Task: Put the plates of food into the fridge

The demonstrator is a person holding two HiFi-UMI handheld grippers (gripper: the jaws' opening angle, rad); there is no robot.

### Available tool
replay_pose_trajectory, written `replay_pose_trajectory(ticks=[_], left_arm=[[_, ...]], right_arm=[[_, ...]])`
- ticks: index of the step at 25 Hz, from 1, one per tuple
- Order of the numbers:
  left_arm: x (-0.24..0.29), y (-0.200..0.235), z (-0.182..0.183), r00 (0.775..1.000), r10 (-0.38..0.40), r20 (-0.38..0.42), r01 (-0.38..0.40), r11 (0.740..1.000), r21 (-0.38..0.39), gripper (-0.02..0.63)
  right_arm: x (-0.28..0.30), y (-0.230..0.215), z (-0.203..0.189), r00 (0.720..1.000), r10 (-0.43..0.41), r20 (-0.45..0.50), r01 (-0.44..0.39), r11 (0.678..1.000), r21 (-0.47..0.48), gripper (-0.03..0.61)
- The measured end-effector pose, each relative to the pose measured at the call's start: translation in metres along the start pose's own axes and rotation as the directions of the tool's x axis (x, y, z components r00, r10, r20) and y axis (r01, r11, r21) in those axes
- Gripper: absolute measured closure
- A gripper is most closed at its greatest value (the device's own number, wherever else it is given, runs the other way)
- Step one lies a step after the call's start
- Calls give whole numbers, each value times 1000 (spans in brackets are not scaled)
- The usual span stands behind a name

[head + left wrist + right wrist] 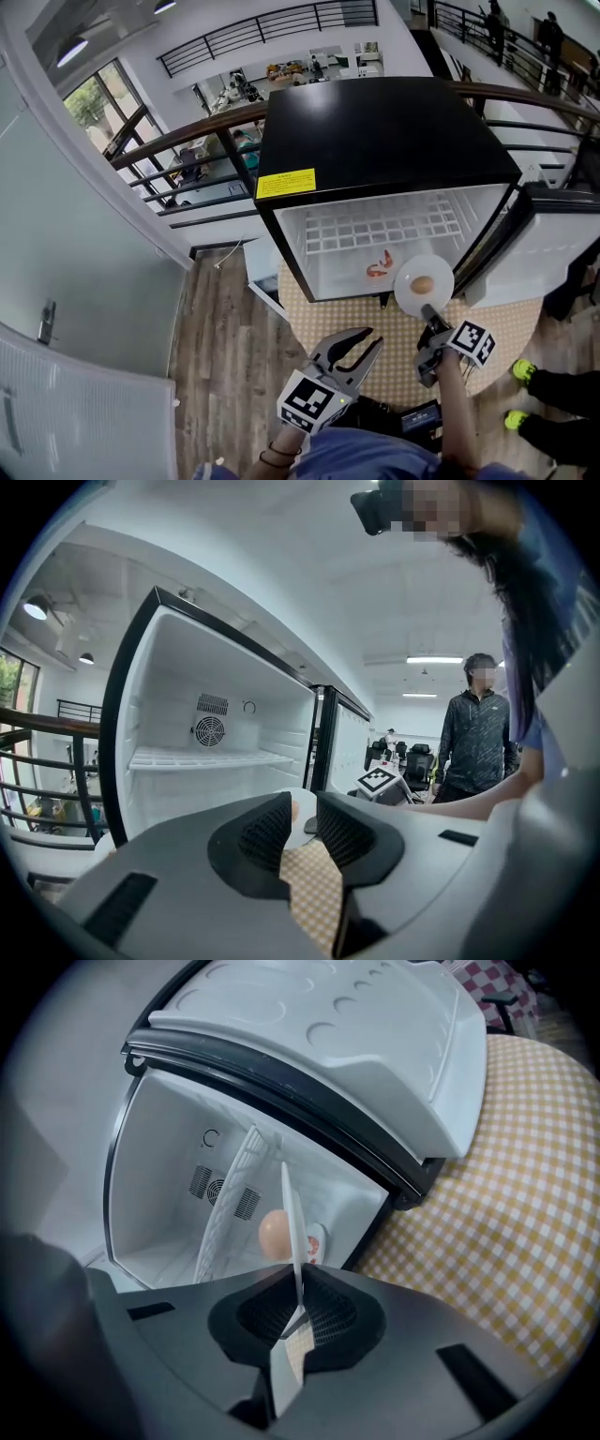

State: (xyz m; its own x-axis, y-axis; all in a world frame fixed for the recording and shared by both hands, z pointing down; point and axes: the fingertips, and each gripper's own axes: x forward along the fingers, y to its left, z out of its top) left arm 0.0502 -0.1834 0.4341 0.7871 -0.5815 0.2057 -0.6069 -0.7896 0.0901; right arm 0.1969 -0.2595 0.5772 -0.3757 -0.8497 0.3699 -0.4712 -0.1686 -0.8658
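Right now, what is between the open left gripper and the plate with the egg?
Only bare checked tablecloth lies between the left gripper and the plate; the head view shows it, the left gripper view too.

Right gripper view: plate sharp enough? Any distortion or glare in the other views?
Right gripper view: plate edge-on and sharp, egg clear, fridge frame bowed, corners vignetted. Head view: fisheye curves the railing, no blur. Left gripper view: fridge interior evenly lit, ceiling light slightly blown out.

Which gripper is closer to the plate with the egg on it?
Right. The right gripper is clamped on the rim of the plate, at the open fridge. The left gripper is open and empty, apart from the plate, below and left of it.
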Motion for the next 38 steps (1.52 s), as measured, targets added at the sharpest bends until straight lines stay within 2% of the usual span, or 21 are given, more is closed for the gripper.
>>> replay_pose_trajectory(ticks=[12,15,20,30,38], left_arm=[[25,16,1,993,-117,-8,117,993,1,520],[25,24,1,993,-117,-10,117,993,0,520],[25,39,0,995,-100,-12,100,995,-12,520],[29,59,-2,997,-74,-14,74,997,-30,520],[28,60,-3,997,-73,-22,72,997,-28,520]], right_arm=[[55,-25,10,995,-98,37,96,994,59,554],[65,-32,14,991,-126,43,123,991,56,554],[83,-40,15,991,-127,29,123,986,110,554],[118,-47,19,995,-99,28,91,973,211,549],[128,-47,28,994,-104,39,94,975,203,546]])
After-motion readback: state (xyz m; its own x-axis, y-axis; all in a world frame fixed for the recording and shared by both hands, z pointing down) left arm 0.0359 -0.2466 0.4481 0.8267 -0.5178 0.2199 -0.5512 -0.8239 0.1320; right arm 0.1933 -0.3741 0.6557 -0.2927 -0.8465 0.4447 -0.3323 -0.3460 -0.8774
